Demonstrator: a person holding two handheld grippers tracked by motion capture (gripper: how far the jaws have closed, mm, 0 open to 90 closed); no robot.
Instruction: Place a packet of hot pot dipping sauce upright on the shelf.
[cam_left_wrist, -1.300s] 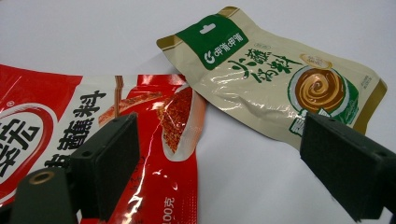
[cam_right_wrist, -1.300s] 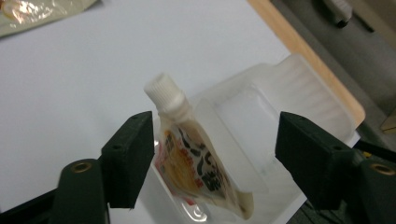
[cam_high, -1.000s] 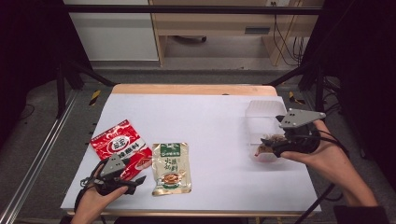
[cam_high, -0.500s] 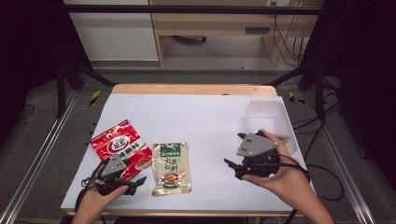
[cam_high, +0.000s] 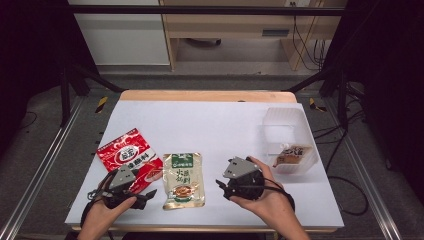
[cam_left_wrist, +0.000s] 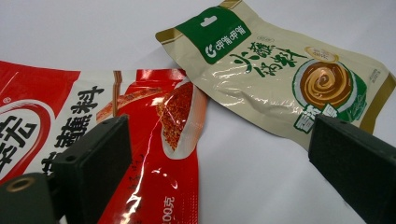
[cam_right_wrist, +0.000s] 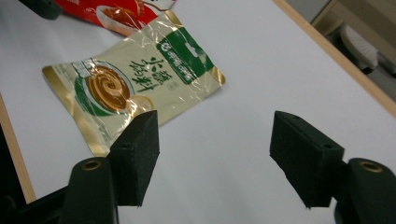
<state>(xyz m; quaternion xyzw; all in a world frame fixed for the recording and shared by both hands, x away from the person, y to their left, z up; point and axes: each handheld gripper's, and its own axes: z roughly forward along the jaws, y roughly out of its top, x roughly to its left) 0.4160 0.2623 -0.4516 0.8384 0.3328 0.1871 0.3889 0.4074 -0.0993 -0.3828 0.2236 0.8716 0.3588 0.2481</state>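
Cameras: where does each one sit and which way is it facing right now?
High view: above the person's table edge, looking forward and down; both hands, left gripper, right gripper.
Left gripper view: between its open jaws, over red packet.
Right gripper view: between its open jaws, toward green-and-cream packet.
Shared: both gripper views show both packets.

Both grippers were black: left gripper (cam_high: 145, 192) and right gripper (cam_high: 220, 186) each carried a grey three-cornered plate on top. Blocky black jaws sat on rounded arms with brass-ringed screw holes behind the fingertips. Black cables trailed off.
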